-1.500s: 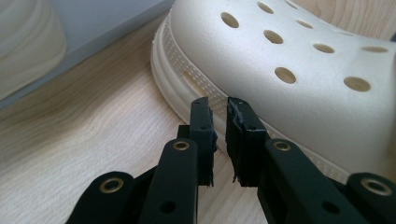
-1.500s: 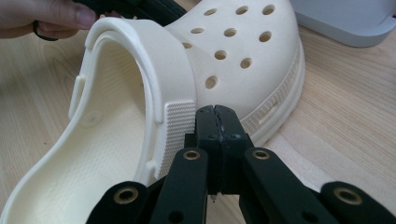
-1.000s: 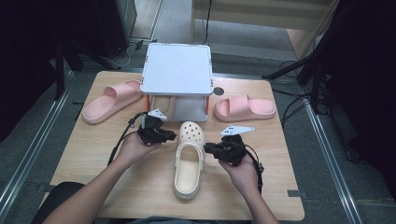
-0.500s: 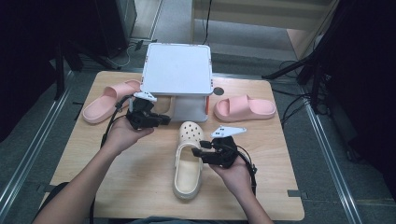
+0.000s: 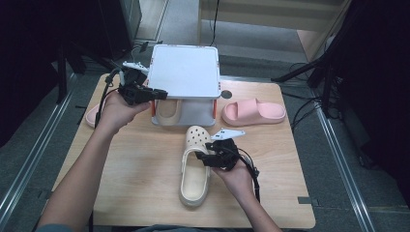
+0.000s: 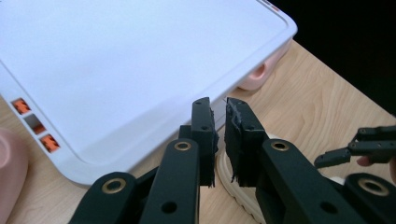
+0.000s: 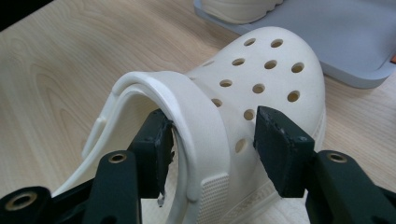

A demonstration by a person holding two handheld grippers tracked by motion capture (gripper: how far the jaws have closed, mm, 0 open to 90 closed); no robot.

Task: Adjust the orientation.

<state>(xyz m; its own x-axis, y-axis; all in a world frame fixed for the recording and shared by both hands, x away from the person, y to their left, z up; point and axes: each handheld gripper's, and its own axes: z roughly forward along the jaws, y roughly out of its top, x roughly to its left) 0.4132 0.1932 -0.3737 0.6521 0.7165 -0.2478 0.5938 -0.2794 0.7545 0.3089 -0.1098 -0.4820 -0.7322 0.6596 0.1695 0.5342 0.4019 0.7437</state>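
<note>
A cream clog [image 5: 193,181] [image 7: 261,70] lies in the middle of the wooden table, toe toward a white two-level rack [image 5: 183,72] [image 6: 116,60]. My right gripper [image 5: 197,157] [image 7: 210,130] is low at the clog's right side. Its jaws have just been opening and now stand apart, with the heel strap and side wall between them and the pads not pressing. A second cream clog [image 5: 169,108] [image 7: 238,9] sits under the rack's top. My left gripper [image 5: 162,94] [image 6: 220,121] hovers at the rack's front left corner, all but shut and empty.
One pink slide [image 5: 254,111] lies right of the rack, another [image 5: 91,117] left of it, partly behind my left hand. The rack's grey lower tray [image 7: 336,37] is just beyond the clog's toe. Bare table [image 5: 135,164] stretches along the front.
My left hand has risen and gone back from beside the clog's toe to the rack's front left corner. The right gripper's jaws have spread around the clog's strap.
</note>
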